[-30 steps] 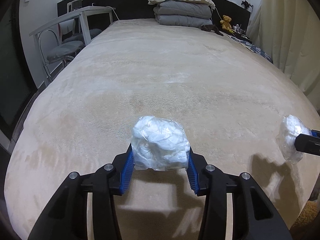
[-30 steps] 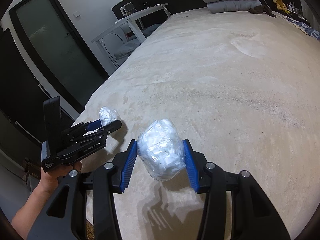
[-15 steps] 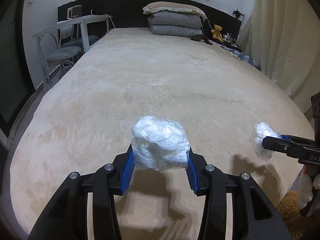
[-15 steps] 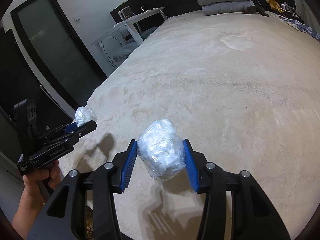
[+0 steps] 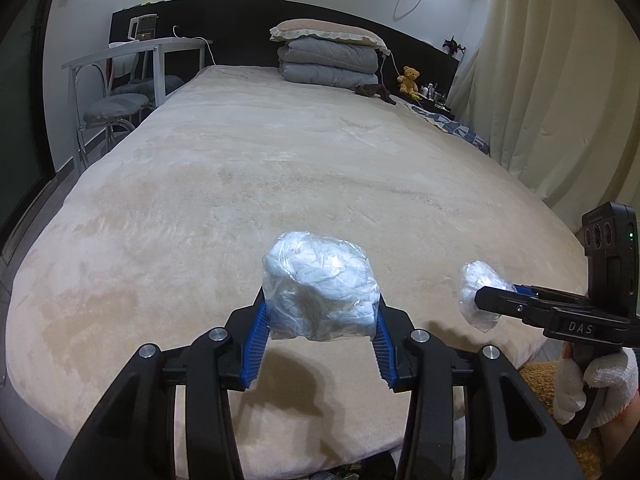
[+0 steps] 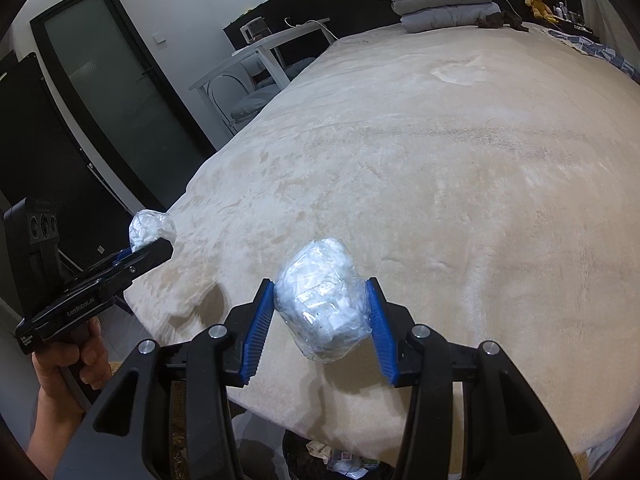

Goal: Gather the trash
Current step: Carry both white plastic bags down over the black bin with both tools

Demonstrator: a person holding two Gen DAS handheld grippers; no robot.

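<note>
crinkled clear plastic over white tissue fills each claw: the left claw (image 5: 320,322) pinches one wad (image 5: 318,288), the right claw (image 6: 320,326) another wad (image 6: 324,304), both lifted off the bed (image 5: 280,184). pickup looks done (bed bare); dropping them into the bin (image 6: 312,454) below remains.

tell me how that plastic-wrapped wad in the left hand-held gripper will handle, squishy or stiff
Probably squishy: the plastic-wrapped wad bulges above the left hand-held gripper. Likely light, being crumpled white filling. The glossy film could slip, though the ribbed blue pads should hold it.
</note>
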